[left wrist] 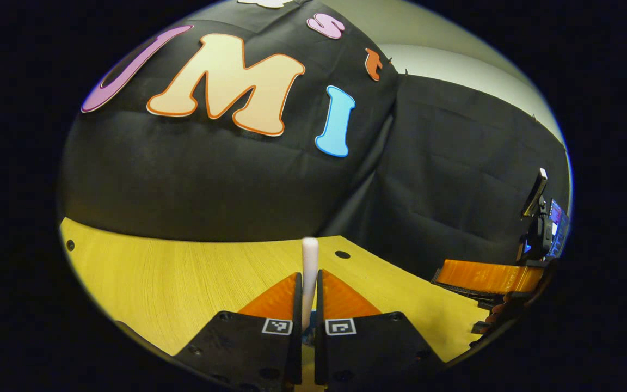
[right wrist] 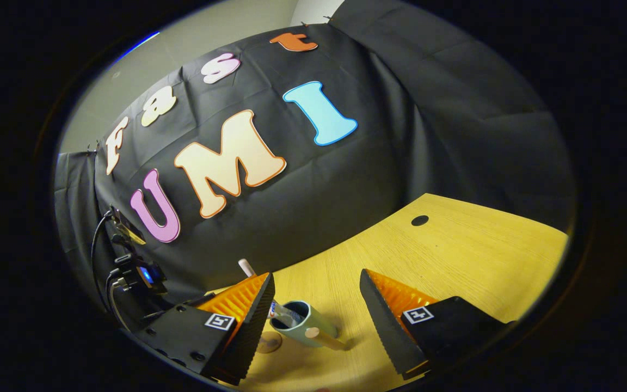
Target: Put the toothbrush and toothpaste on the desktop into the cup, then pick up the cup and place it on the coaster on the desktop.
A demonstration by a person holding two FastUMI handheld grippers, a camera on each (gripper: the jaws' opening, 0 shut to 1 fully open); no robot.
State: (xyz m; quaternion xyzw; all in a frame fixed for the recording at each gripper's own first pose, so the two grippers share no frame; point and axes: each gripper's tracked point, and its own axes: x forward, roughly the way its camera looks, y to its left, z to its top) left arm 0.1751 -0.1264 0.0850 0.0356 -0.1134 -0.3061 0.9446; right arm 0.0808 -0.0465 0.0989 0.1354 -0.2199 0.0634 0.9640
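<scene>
Left hand-held gripper [left wrist: 308,288] clamps the toothbrush [left wrist: 309,272] upright between its fingers.

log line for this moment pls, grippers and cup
left gripper: shut on white toothbrush, above desktop | right gripper: open, over cup | cup: something already inside

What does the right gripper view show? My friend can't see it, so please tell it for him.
The right gripper hangs open above a green cup on the wooden desktop. The cup has a wooden handle and something white inside it. A round coaster lies just beside the cup, and the other gripper shows farther off.
</scene>
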